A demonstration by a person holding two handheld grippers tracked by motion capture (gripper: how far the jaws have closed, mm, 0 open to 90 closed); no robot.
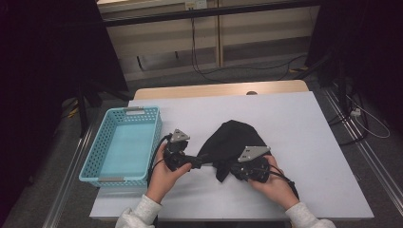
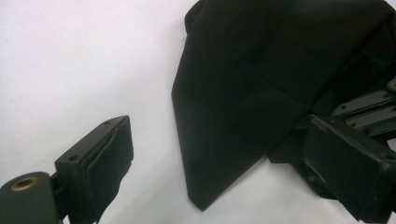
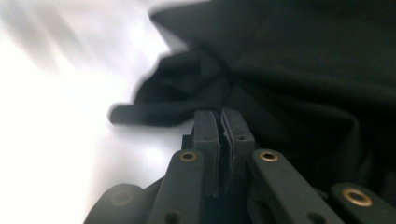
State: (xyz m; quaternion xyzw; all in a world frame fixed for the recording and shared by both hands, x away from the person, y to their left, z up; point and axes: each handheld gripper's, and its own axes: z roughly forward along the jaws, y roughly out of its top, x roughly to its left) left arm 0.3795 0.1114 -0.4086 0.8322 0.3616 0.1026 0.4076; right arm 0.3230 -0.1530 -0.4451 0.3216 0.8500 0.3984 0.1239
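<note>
A black cloth [image 1: 233, 137] lies crumpled on the white table top [image 1: 309, 142], a little right of the middle. My left gripper [image 1: 204, 160] reaches its left edge from the left. Its jaws stand wide open, and in the left gripper view [image 2: 222, 177] a pointed corner of the cloth [image 2: 243, 93] lies on the table between them, untouched by the pads. My right gripper [image 1: 225, 170] sits at the cloth's near edge. In the right gripper view [image 3: 220, 121] its pads are pressed together, and the cloth [image 3: 303, 70] bunches in folds right at their tips.
A light blue plastic basket [image 1: 128, 111] stands at the table's left side, close to my left hand. Bare white surface stretches right of and behind the cloth. Cables run across the floor beyond the table's far edge.
</note>
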